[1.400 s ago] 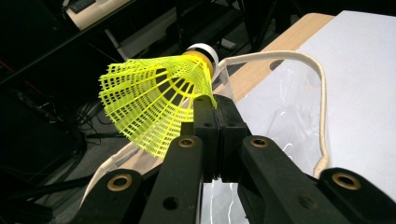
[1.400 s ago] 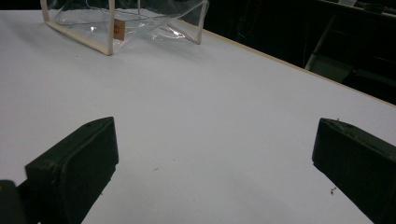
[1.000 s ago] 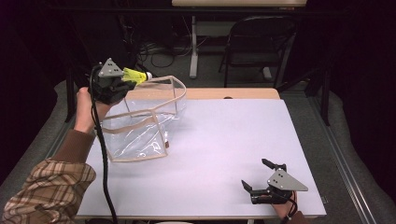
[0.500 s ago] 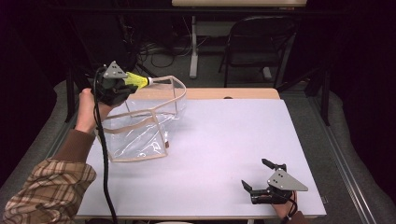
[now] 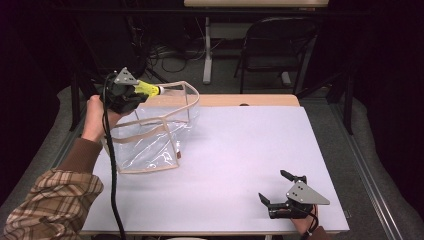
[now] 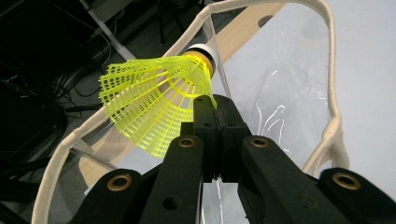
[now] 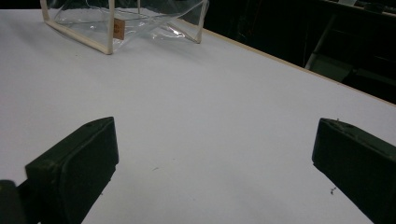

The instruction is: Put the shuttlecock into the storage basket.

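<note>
The left gripper (image 6: 215,105) was clamped on the edge of the yellow mesh skirt of a shuttlecock (image 6: 154,100), its jaws pressed flat together on that thin plastic. It held the shuttlecock raised, cork end pointing forward over the cream-trimmed rim of a clear plastic bag (image 5: 150,137). Judged from this pose, the shuttlecock was positioned for lowering into the bag's open mouth; gripping the skirt rather than the cork left the heavier end free to lead the way in. The bag stood on the left part of the white table (image 5: 240,165), its mouth gaping upward toward the gripper, though its soft walls sagged and the rim was uneven. The right gripper (image 5: 276,189) rested low near the table's front right corner, well apart from the bag, jaws spread wide and empty, apparently idle. Count: one shuttlecock, one bag, two grippers. A small brown tag (image 7: 119,28) showed on the bag's seam.
</note>
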Available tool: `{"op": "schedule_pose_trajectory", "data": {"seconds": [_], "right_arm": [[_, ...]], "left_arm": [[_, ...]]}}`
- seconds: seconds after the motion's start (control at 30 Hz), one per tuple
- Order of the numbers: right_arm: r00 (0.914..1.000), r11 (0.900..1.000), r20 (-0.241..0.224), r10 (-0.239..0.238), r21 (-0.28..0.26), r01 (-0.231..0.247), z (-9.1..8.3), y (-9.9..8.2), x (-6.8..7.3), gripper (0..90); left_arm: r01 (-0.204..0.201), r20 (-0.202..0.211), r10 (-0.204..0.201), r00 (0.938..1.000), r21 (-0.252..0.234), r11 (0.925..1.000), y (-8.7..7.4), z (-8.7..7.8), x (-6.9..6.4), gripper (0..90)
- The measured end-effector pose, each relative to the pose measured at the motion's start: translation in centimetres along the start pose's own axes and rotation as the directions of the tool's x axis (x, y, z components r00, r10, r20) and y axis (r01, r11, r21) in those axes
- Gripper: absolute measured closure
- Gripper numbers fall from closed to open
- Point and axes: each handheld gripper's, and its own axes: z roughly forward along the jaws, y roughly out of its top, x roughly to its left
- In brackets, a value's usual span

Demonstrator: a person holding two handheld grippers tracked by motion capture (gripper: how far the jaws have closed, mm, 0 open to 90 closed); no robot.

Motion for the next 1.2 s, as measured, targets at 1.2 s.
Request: {"op": "schedule_pose_trajectory", "data": {"seconds": [1.2], "right_arm": [[1.0,1.0,0.0,0.005,0.004,-0.005,0.0,0.0,0.0,0.2]], "left_arm": [[-0.027,0.048,0.023,0.9986,0.081,0.9963,0.0,2.0,-0.6,89.0]]}}
